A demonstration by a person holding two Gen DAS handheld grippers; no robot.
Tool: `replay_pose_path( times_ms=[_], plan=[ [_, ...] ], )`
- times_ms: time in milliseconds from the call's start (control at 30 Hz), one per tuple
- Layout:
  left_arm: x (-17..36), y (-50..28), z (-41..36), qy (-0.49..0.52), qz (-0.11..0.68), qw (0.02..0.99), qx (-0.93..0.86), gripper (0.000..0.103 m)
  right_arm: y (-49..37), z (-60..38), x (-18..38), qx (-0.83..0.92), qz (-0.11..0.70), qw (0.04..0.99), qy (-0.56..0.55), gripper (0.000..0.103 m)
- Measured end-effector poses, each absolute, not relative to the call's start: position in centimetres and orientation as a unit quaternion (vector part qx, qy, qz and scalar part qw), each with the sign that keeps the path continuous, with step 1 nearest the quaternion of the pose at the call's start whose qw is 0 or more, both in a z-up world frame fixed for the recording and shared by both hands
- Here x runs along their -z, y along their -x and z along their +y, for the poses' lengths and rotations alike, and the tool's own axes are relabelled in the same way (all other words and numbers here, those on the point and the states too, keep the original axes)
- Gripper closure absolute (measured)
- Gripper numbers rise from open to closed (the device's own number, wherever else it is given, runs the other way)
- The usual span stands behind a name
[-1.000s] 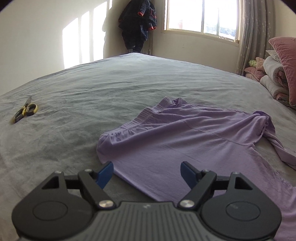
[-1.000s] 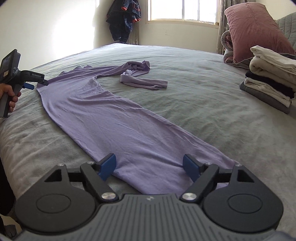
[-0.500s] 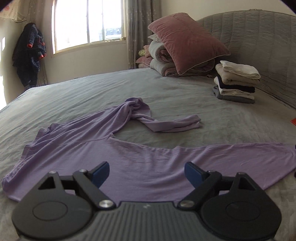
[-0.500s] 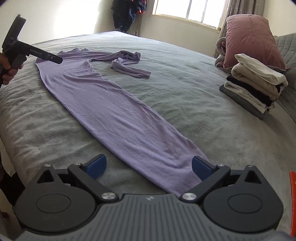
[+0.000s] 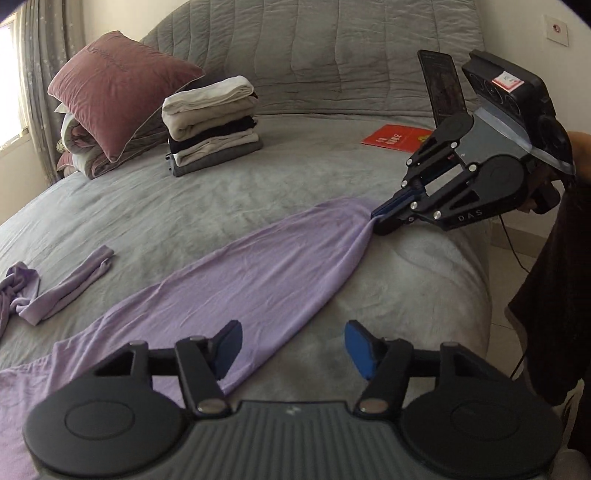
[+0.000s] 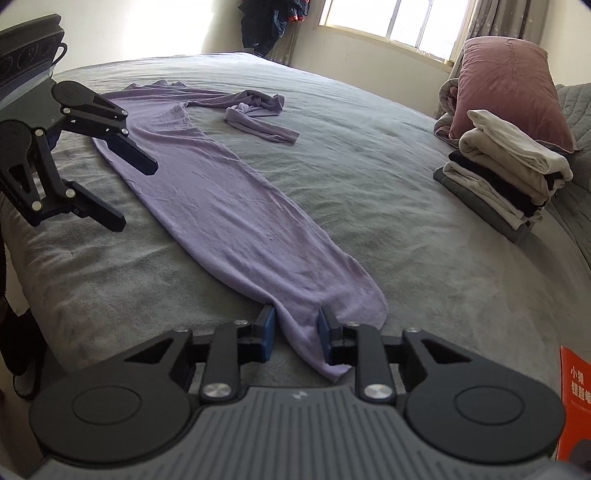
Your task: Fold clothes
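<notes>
A purple long-sleeved garment (image 6: 229, 206) lies stretched along the near side of the grey bed (image 6: 369, 177), with one sleeve (image 6: 258, 114) bunched farther in. My right gripper (image 6: 295, 336) is shut on the garment's near end, and the cloth is pinched between its blue pads. In the left wrist view, the right gripper (image 5: 384, 219) bites that gathered end by the bed's edge. My left gripper (image 5: 293, 349) hovers over the garment's (image 5: 266, 273) side edge with its jaws closing. The cloth edge runs between its fingers, which do not press it. The left gripper (image 6: 136, 196) also shows at the garment's far end.
A stack of folded clothes (image 5: 212, 125) and a pink pillow (image 5: 118, 88) sit near the quilted headboard (image 5: 332, 55). A red booklet (image 5: 397, 137) lies on the bed beyond the right gripper. The floor (image 5: 509, 266) drops off past the bed's edge. A dark jacket (image 6: 273, 22) hangs by the window.
The left wrist view swung from the window side round to the headboard, and the left jaws narrowed. The right gripper closed on the garment's end, which was lying free between its open fingers.
</notes>
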State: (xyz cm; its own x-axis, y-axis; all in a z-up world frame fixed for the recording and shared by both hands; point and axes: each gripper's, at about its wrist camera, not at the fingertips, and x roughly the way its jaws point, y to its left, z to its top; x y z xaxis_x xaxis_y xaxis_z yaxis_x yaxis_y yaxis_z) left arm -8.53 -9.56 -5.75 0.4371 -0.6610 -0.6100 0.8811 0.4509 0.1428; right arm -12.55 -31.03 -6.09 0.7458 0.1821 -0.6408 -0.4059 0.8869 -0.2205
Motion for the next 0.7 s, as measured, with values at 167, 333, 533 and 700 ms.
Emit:
replay_pose_path(
  times_ms=[167, 333, 533, 700],
  plan=[
    [5.8, 8.4, -11.7, -0.23, 0.241, 0.811, 0.481, 0.084, 12.8, -31.6, 5.8, -0.165, 0.32, 0.916, 0.176, 0.102],
    [4.8, 8.8, -11.2, -0.183, 0.249, 0.793, 0.525, 0.103, 14.0, -32.3, 5.0, -0.173, 0.323, 0.913, 0.179, 0.103],
    [6.3, 9.2, -11.4, -0.196, 0.264, 0.781, 0.531, 0.099, 14.1, -32.6, 5.6, -0.186, 0.353, 0.9, 0.174, 0.098],
    [5.4, 8.5, -10.8, -0.149, 0.273, 0.775, 0.55, 0.044, 14.2, -33.6, 4.5, -0.181, 0.346, 0.909, 0.147, 0.048]
  ],
)
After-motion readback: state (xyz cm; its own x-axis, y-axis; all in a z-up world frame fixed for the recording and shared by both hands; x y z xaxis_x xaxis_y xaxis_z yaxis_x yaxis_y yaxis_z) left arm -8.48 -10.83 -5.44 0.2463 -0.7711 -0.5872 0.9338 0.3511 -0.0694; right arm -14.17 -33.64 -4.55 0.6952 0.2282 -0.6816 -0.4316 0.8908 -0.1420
